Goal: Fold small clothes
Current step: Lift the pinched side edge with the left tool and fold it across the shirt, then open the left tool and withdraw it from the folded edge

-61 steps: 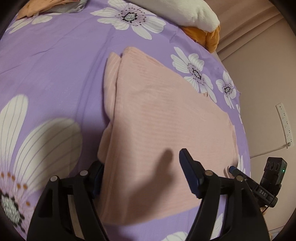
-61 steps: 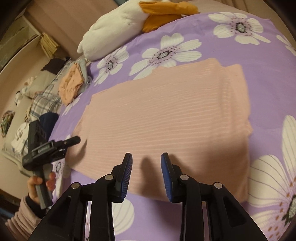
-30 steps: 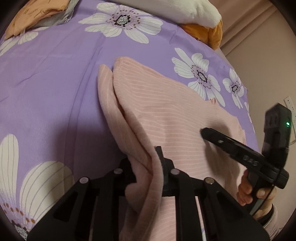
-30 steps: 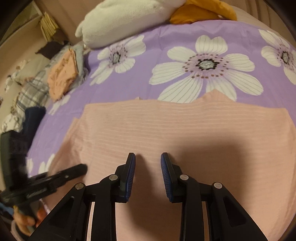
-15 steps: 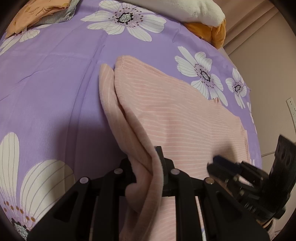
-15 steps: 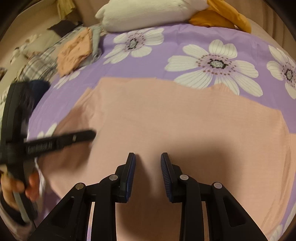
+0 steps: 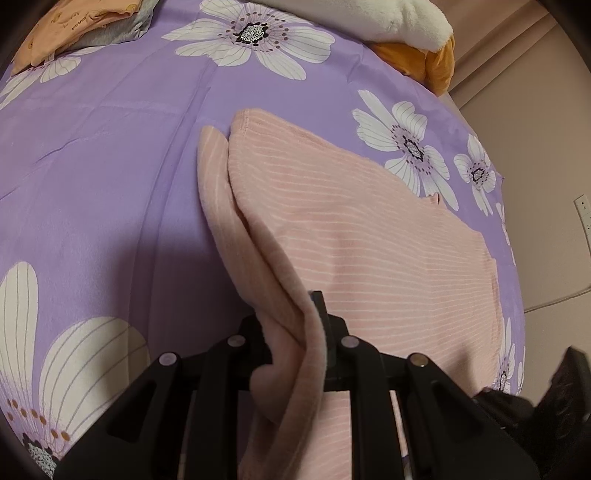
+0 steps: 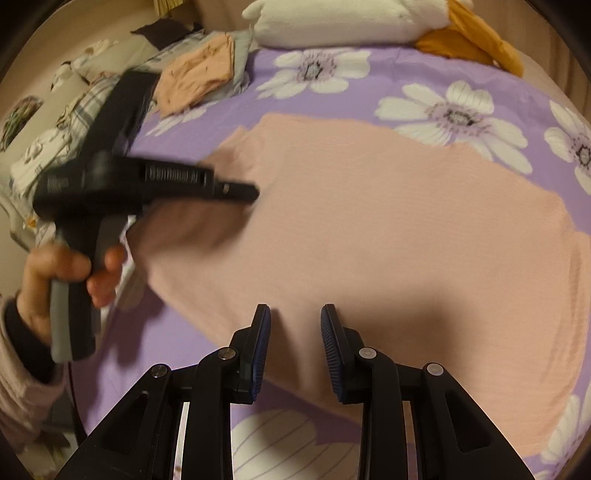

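Floral purple bedsheet [image 7: 92,184], white plush toy [image 8: 332,22]

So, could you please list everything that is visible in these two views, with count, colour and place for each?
pink striped garment: 1, pale pink, spread on the bed, near edge pinched and lifted
bedsheet: 1, purple with white flowers, under the garment
plush toy: 1, white with orange parts, far end of the bed
folded clothes: a small stack, peach on grey, far left part of the bed
checked fabric: 1, grey and white, beside the bed on the left
wall socket: 1, white, wall on the right
left gripper: 1, black, shut on the garment's edge
right gripper: 1, black with blue pads, open over the garment
left hand: 1, holds the left gripper's handle
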`<state>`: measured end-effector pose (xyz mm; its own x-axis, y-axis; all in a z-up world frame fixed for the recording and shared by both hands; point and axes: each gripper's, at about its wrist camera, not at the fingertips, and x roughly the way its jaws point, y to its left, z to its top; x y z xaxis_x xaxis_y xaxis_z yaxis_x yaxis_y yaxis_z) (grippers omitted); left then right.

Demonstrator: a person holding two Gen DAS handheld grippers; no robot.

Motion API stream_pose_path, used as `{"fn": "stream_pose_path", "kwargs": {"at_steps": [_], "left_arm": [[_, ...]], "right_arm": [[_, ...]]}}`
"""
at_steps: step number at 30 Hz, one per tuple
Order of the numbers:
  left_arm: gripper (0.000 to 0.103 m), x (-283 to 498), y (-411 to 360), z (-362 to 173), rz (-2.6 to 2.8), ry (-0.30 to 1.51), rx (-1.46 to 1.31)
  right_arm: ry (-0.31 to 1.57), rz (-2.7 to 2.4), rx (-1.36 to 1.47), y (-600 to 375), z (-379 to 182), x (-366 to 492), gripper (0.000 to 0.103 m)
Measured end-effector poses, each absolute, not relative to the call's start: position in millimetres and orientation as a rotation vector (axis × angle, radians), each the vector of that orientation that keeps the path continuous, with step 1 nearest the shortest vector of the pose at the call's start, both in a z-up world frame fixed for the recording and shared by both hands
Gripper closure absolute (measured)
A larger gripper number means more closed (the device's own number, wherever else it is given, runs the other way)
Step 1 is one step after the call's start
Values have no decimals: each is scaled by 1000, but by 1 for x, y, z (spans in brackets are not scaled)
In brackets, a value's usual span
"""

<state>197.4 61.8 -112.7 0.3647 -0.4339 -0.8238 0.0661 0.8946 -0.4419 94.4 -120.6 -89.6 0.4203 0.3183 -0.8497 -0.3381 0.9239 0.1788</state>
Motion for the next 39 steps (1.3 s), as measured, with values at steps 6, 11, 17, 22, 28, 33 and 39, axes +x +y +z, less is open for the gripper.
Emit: {"fn": "stream_pose_path", "kwargs": {"at_steps": [6, 11, 17, 22, 28, 33, 39], "left_arm": [[86, 195, 63, -109, -320, 1155, -385], [89, 191, 64, -94, -315, 1126, -400], [91, 188, 48, -66, -345, 1081, -365], [91, 184, 11, -34, -395, 1030, -263], [91, 188, -39, -14, -441, 1019, -158], [90, 194, -84, -22, -436, 1062, -77], [81, 194, -131, -63, -428, 1200, -45]], "right_arm": [[1079, 399, 36, -123, -100, 99, 72], [1068, 421, 174, -142, -93, 97, 72], [1038, 393, 355, -175, -87, 100, 72], [999, 378, 468, -202, -81, 105, 72], [945, 316, 621, -247, -81, 100, 72], [896, 278, 737, -288, -82, 89, 72], [857, 237, 889, -323, -93, 77, 72]]}}
